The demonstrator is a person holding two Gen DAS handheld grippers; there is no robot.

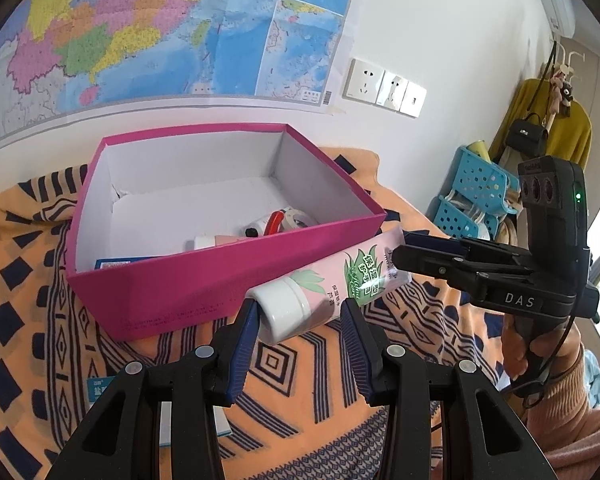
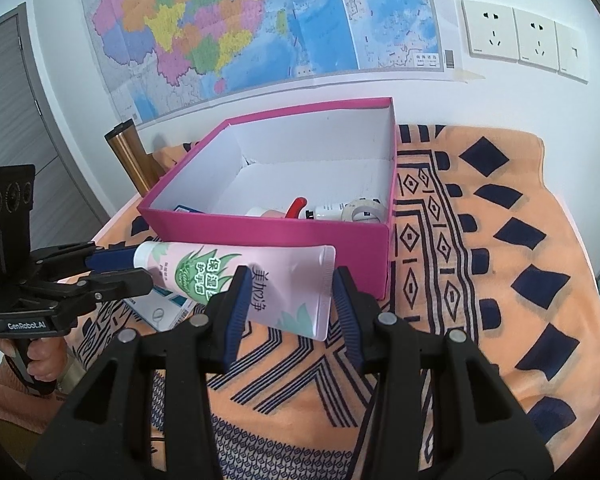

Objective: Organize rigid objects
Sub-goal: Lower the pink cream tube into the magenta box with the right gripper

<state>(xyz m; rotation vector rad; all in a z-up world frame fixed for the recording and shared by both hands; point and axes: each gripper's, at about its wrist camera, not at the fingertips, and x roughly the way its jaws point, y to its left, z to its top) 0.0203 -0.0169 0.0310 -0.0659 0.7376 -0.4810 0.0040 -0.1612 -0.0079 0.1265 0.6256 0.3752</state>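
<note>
A pink hand-cream tube [image 2: 236, 276] hangs just in front of the magenta box [image 1: 204, 292], above the patterned orange cloth [image 2: 480, 280]. The left gripper [image 1: 300, 312] clamps the tube's white cap end, while the right gripper [image 2: 288, 288] pinches its flat crimped end. Inside the box lie a tape roll [image 2: 362, 210], a red-handled item and what may be a small bottle, partly hidden.

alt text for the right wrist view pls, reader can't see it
Both grippers hold a pink hand-cream tube in front of an open magenta box: the right gripper grips its flat end, the left gripper its cap end. The box holds small items and stands on an orange patterned cloth.
</note>
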